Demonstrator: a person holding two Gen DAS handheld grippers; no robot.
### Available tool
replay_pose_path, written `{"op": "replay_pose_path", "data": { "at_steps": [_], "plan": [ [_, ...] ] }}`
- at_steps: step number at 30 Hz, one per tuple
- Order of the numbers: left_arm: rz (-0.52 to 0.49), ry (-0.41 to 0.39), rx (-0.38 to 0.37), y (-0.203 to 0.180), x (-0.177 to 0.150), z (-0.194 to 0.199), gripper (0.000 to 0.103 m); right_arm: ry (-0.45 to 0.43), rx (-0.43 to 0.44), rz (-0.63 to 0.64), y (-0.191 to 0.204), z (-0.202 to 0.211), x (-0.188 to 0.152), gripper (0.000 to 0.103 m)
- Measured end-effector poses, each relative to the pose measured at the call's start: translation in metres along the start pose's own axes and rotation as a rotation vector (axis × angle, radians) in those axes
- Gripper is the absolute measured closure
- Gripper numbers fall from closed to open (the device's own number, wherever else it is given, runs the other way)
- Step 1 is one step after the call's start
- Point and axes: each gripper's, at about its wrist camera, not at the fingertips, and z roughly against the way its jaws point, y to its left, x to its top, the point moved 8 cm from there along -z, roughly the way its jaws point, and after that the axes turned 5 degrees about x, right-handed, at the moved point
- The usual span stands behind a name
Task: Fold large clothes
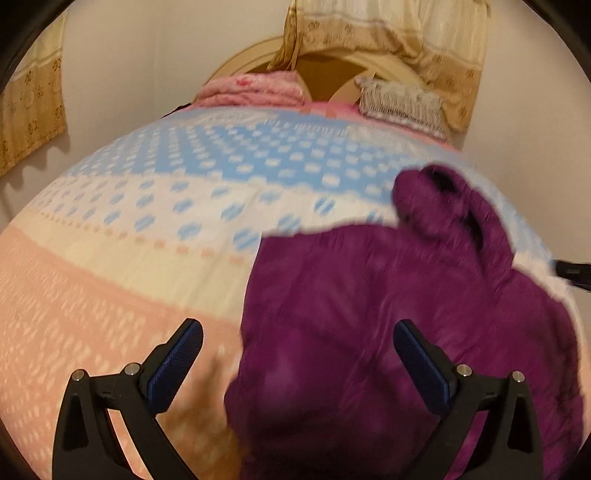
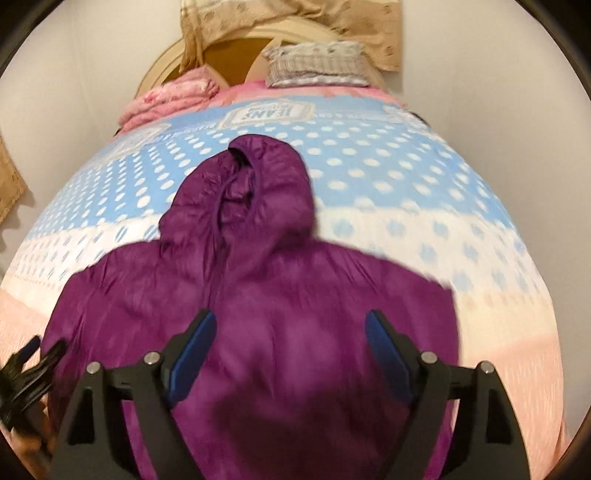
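A purple hooded puffer jacket (image 2: 295, 302) lies spread on the bed, front zip up, its hood (image 2: 258, 184) pointing toward the headboard. My right gripper (image 2: 290, 325) hangs open above the jacket's chest, nothing between its blue pads. In the left wrist view the same jacket (image 1: 369, 314) fills the lower right, hood (image 1: 443, 199) at upper right. My left gripper (image 1: 297, 334) is open over the jacket's left edge, its left pad above the bedspread. The left gripper (image 2: 26, 365) also shows blurred at the lower left of the right wrist view.
The bedspread (image 1: 147, 206) has blue dotted, white and peach bands. A folded pink blanket (image 2: 166, 99) and a grey striped pillow (image 2: 317, 62) lie against the curved headboard (image 2: 236, 40). Yellow curtains (image 1: 388, 33) hang behind; a wall is close on each side.
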Motion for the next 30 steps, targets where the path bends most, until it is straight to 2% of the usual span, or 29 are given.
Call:
{"op": "replay_pose_path", "data": {
  "at_steps": [4,6,7,10,13,14,15,16,17,18,19,24,28,30],
  "plan": [
    [-0.003,-0.023,-0.01,-0.012,0.022,-0.017,0.001,-0.003,-0.005,-0.018,0.008,-0.049,0.055,0.021],
    [-0.032,-0.049,0.029,-0.019,0.018,-0.034,0.001,-0.032,-0.017,-0.048,0.002,-0.067,0.075,0.019],
    [-0.035,-0.043,0.035,-0.02,0.013,-0.04,0.001,-0.029,0.006,-0.079,-0.001,-0.083,0.087,0.019],
    [-0.069,0.024,0.055,-0.028,0.0,-0.06,0.001,-0.008,0.037,-0.166,-0.01,-0.115,0.099,0.019],
    [-0.065,0.016,0.045,-0.028,0.001,-0.061,0.001,0.004,0.072,-0.247,-0.021,-0.149,0.107,0.022],
    [-0.059,0.02,0.043,-0.027,0.0,-0.062,0.001,0.024,0.089,-0.252,-0.021,-0.16,0.108,0.028],
    [-0.054,0.027,0.041,-0.027,0.0,-0.064,0.001,0.044,0.098,-0.247,-0.019,-0.168,0.107,0.045],
    [-0.052,0.033,0.039,-0.027,-0.001,-0.065,0.001,0.067,0.107,-0.231,-0.015,-0.175,0.106,0.07],
    [-0.049,0.039,0.036,-0.027,-0.002,-0.067,0.001,0.092,0.114,-0.209,-0.01,-0.181,0.104,0.084],
    [-0.046,0.042,0.033,-0.026,-0.002,-0.068,0.001,0.1,0.111,-0.195,-0.008,-0.18,0.102,0.09],
    [-0.042,0.043,0.031,-0.026,-0.003,-0.068,0.001,0.082,0.106,-0.18,-0.005,-0.175,0.102,0.092],
    [-0.038,0.04,0.033,-0.027,-0.004,-0.067,0.001,-0.071,0.225,-0.09,0.022,-0.097,0.106,0.094],
    [-0.035,0.041,0.055,-0.023,-0.002,-0.058,0.001,-0.121,0.299,0.072,0.055,-0.021,0.078,0.094],
    [-0.023,0.024,0.04,-0.021,-0.001,-0.039,0.001,-0.131,0.309,0.168,0.067,0.005,0.056,0.094]
  ]
}}
